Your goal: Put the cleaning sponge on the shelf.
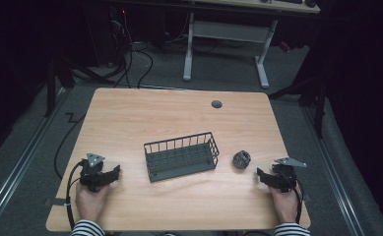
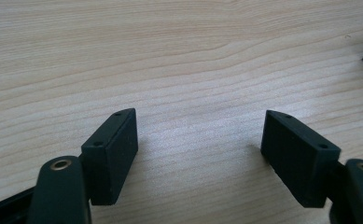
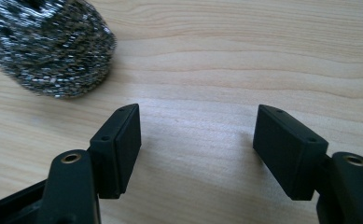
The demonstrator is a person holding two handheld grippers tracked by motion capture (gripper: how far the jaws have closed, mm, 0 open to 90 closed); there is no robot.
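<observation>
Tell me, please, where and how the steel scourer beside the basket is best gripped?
Probably across its rounded middle, coming down from above with the right gripper, whose jaws stand open near it. The scourer is a springy ball lying free of the basket, so any side gives.

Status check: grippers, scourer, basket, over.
Left gripper and right gripper open, empty. Steel scourer on table beside wire basket, untouched. Basket empty. Nothing in the way.
</observation>
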